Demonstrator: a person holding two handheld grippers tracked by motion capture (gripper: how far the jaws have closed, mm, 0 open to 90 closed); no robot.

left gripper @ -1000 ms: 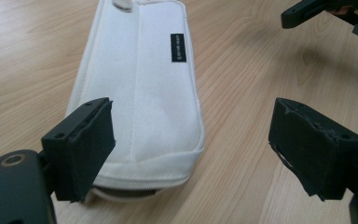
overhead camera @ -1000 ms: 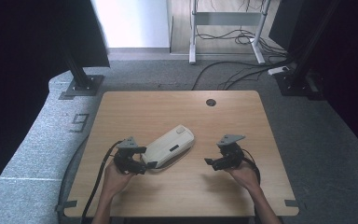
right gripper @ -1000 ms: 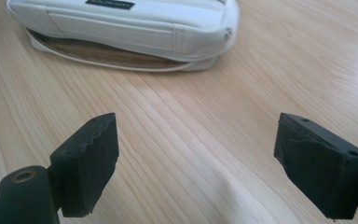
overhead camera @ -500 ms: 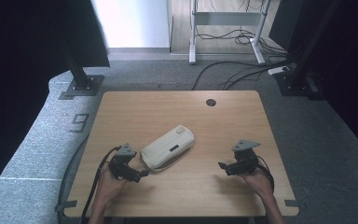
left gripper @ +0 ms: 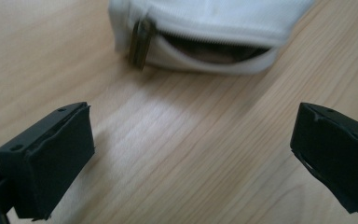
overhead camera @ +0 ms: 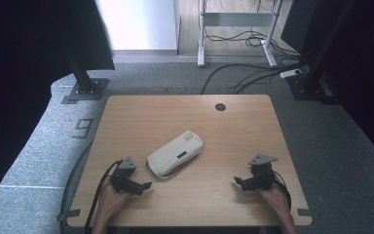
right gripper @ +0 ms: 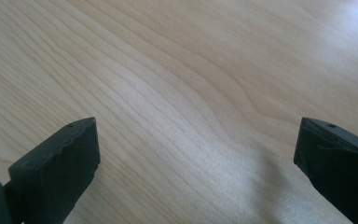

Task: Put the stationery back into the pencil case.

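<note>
Left gripper (overhead camera: 146, 185): black, blocky pads, jaws spread wide, empty, just short of the pouch's near end. Its jaws have just been opening, nothing between them.

Right gripper (overhead camera: 237, 181): likewise wide and empty over bare wood, well apart from the pouch; jaws have also just been opening.

Pouch (overhead camera: 175, 153): cream fabric, soft, rounded oblong, lying mid-table (overhead camera: 141, 112); zip partly open, brass-toned pull (left gripper: 140, 43) at the near end.

Risk: a one-sided pinch likely drags the limp fabric across the smooth pale-grained wood; pads may slip off the small pull.
</note>
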